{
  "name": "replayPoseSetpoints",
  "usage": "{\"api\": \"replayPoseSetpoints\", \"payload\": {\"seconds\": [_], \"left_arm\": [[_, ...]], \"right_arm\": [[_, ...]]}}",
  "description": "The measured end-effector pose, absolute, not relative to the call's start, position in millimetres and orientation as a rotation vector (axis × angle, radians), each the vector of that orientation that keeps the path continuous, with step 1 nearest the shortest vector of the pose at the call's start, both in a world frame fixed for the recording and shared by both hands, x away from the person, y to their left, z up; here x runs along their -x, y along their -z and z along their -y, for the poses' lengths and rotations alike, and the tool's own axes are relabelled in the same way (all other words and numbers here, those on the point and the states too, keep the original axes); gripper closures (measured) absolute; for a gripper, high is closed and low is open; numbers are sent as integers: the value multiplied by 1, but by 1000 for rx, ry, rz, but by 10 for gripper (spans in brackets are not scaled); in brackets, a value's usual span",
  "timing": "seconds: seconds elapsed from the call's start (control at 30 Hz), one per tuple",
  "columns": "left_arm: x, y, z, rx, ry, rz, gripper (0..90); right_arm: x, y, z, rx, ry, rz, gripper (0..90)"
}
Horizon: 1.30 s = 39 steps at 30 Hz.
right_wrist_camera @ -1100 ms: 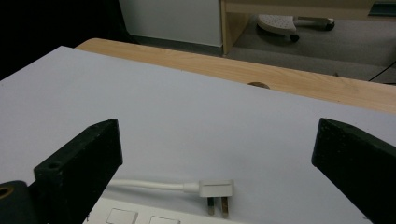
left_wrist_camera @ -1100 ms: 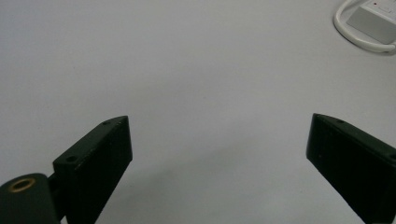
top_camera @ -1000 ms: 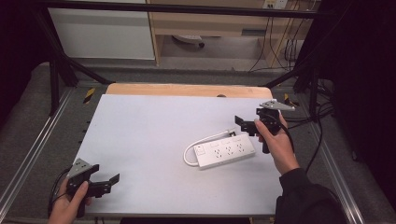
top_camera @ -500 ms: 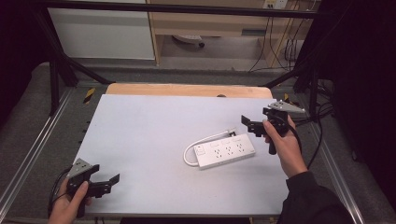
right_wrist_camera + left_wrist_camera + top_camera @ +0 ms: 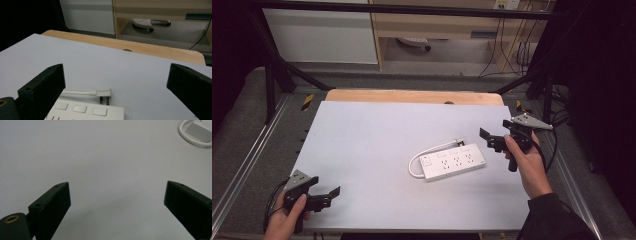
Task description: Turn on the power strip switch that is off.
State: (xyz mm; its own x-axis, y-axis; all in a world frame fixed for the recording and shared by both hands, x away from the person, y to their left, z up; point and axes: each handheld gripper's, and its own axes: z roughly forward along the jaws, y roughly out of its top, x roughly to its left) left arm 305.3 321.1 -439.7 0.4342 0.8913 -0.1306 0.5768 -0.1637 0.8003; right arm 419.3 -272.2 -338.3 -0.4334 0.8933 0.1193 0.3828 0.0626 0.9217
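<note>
A white power strip (image 5: 453,161) lies flat on the white table top (image 5: 372,145), right of centre. Its cord (image 5: 413,165) loops round the left end, and the plug (image 5: 458,142) rests just behind the strip. My right gripper (image 5: 491,140) hovers open beside the strip's right end, apart from it. In the right gripper view the strip (image 5: 85,112) and plug (image 5: 103,93) lie low between the spread jaws of that gripper (image 5: 116,67). My left gripper (image 5: 326,195) stands open near the front left corner, holding nothing. In its own view, that gripper (image 5: 117,187) faces bare table, with the strip's end (image 5: 200,127) far off.
A wooden strip (image 5: 412,96) with a small hole (image 5: 448,102) borders the table's back edge. Metal rails (image 5: 252,165) run along both sides. Behind the table stand a white cabinet (image 5: 322,35), a wooden shelf unit (image 5: 437,25) and hanging cables (image 5: 517,50).
My right gripper has drawn back to the right, away from the power strip's end, staying open. The strip and the left gripper have not moved.
</note>
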Motion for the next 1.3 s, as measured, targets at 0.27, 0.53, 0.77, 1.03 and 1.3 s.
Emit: {"api": "replayPoseSetpoints", "payload": {"seconds": [0.27,0.53,0.77,1.03,1.3], "left_arm": [[-305,440,-321,-1859,-479,-1250,69],[-305,440,-321,-1859,-478,-1250,69],[-305,440,-321,-1860,-477,-1251,69],[-305,440,-321,-1859,-477,-1251,69],[-305,440,-321,-1860,-476,-1251,69]], "right_arm": [[-406,344,285,-1274,-1362,-1835,22],[-393,351,296,-1280,-1369,-1816,24],[-382,361,302,-1279,-1353,-1823,28],[-369,370,309,-1255,-1345,-1828,37],[-359,387,314,-1263,-1335,-1831,41]]}}
